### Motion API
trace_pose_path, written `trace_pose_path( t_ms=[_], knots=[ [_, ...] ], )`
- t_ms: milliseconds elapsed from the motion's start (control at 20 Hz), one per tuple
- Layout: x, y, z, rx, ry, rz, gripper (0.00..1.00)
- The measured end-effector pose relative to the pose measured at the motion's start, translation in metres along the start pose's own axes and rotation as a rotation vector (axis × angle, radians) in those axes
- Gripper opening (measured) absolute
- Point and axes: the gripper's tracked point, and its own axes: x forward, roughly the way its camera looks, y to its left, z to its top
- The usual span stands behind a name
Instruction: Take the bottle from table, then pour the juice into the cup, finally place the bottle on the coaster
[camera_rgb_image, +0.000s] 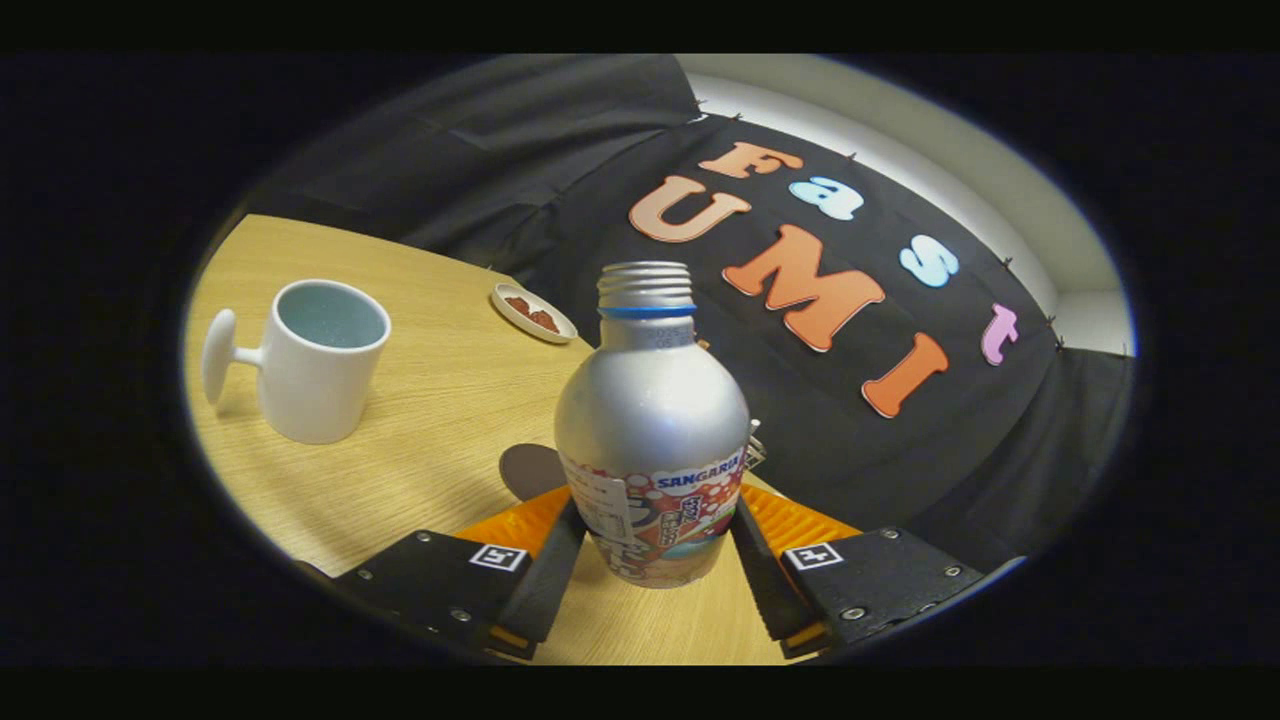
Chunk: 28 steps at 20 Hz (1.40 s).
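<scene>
Between the two fingers of the gripper (655, 545) stood the bottle (650, 420), upright, uncapped, its threaded neck bare above a blue ring. Both fingers pressed the labelled lower body from either side, so the jaws were closed narrow upon the bottle and held it. The grip sat low on the body, which I judge leaves the neck free to tip forward for pouring. Whether the base touched the desk (430, 420) or hung just above it could not be told; the view tilted and the bottle's foot appeared near the wood.

A white cup (322, 360) stood on the desk beyond the fingers and to the left, well apart from the bottle, mouth up, its flat-ended handle turned away from the gripper's side. Its interior looked pale; contents could not be determined. A small white dish (534, 313) with brown pieces lay farther back, near the desk's far edge. A dark round patch (530, 468) showed just behind the bottle, touching its outline; it may be the coaster or a shadow, not resolvable.

Assessment: the take appeared made, pouring not yet begun. An open neck calls for steady carriage toward the cup.
</scene>
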Motion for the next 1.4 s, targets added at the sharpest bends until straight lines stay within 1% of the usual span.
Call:
trace_pose_path(
  t_ms=[250,450,700,900,1400],
  knots=[
    [0.005,0.003,0.004,-0.112,-0.005,-0.02,0.78],
    [0.006,0.008,0.016,-0.222,-0.036,-0.05,0.79],
    [0.01,0.018,0.025,-0.353,-0.066,-0.046,0.78],
    [0.008,0.015,0.036,-0.467,-0.106,-0.094,0.78],
    [0.012,0.011,0.067,-0.681,-0.2,-0.169,0.78]
  ],
)
